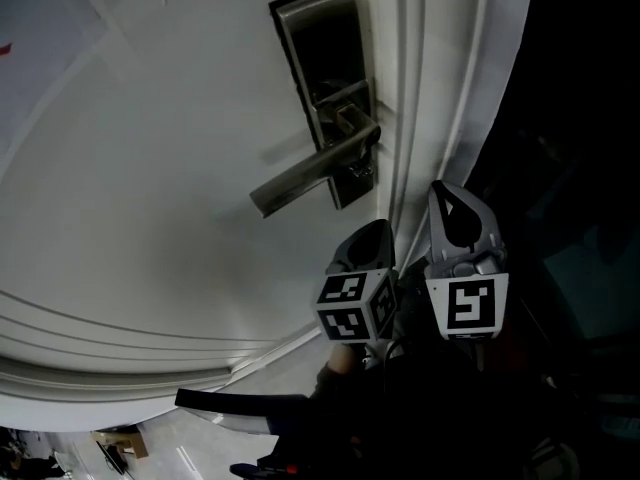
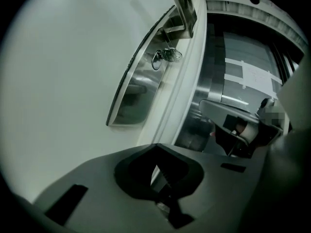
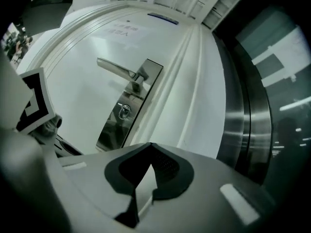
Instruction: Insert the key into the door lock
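I have two grippers low and side by side: the left gripper (image 1: 371, 236) and the right gripper (image 1: 449, 196), each with its jaws pressed together on nothing. One key (image 2: 168, 55) (ring hanging from it) sits in the single lock plate (image 1: 325, 38), at 12 o'clock from my left gripper and just under the one lever handle (image 1: 300, 180). The door moulding (image 1: 405, 88) runs close along the plate's 3 o'clock edge. Bare door panel (image 1: 150, 168) lies open toward 9 o'clock.

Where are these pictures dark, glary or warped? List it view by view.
Head view: white door evenly lit, right side nearly black, the handle throws a soft shadow. Left gripper view: black vignette, lock plate bowed by the lens. Right gripper view: door edges curved, glare streaks on the steel frame.
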`<state>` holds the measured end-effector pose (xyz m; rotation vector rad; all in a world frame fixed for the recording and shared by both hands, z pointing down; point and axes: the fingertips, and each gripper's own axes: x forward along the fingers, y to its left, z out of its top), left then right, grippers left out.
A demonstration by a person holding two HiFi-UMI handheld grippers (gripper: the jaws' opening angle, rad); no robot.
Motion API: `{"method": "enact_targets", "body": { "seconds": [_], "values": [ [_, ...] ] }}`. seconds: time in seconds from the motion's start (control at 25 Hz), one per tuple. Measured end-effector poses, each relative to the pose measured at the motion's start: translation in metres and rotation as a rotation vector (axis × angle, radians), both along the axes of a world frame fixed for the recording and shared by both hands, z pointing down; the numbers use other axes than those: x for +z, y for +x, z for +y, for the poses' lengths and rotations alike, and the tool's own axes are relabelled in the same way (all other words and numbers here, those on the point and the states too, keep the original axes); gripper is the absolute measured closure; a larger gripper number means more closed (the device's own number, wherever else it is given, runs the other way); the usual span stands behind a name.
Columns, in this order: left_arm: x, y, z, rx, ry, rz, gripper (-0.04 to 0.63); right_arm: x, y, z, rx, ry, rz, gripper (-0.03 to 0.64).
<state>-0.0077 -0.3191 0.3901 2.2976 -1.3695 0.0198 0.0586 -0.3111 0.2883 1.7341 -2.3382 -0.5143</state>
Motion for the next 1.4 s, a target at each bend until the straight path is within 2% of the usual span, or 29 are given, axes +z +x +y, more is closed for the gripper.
{"method": "enact_targets", "body": {
  "seconds": [0.16, 0.32, 0.88, 1.4],
  "values": [
    [0.007, 0.004, -0.001, 0.002, -0.008, -0.03, 0.595, 0.016, 0.014, 0.001, 0.004, -0.076, -0.102, 0.617],
    [0.012, 0.013, -0.001, 0.025, -0.012, -0.045, 0.595, 0.034, 0.029, 0.004, 0.013, -0.148, -0.145, 0.617],
    [0.021, 0.033, 0.002, 0.096, -0.038, -0.055, 0.595, 0.052, 0.043, 0.007, 0.05, -0.203, -0.116, 0.617],
    [0.017, 0.03, 0.003, 0.099, -0.038, -0.048, 0.595, 0.053, 0.037, 0.006, 0.043, -0.207, -0.108, 0.617]
  ]
}}
